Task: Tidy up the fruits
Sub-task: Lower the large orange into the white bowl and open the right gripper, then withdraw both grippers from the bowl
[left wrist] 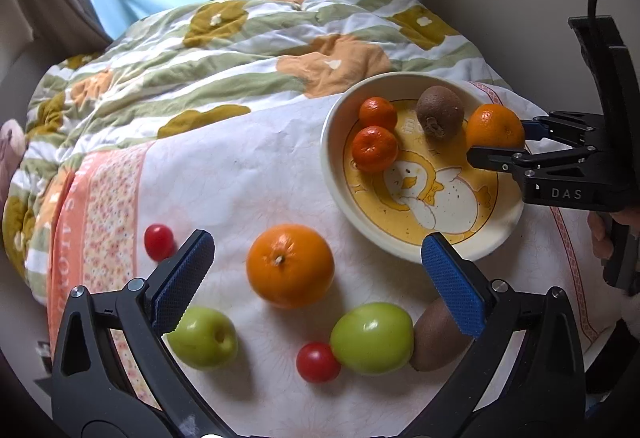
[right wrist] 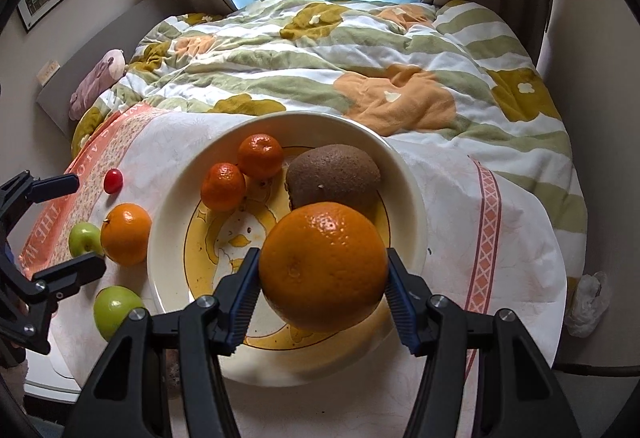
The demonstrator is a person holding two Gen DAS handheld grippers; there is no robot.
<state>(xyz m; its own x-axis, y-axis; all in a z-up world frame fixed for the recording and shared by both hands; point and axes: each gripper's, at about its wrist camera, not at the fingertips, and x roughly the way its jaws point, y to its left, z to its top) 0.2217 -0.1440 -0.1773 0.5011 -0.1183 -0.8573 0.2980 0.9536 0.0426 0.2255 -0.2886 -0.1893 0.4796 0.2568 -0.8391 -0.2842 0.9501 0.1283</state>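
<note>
Orange, the big one, sits pinched between the blue pads of the right gripper, held over the near-right part of the cream plate. Just behind it on the plate lies a kiwi, and two small mandarins lie toward the plate's far-left side. The left gripper hangs with its jaws spread wide and nothing between the pads, above the loose fruit on the white cloth covering the bed. A second orange lies below its fingers, with two green apples, a second kiwi and two cherry tomatoes nearer the cloth's near edge; one more tomato lies toward the cloth's left edge. Both grippers tilt steeply downward. A person's fingers wrap the right gripper's handle beyond the plate's right rim.
</note>
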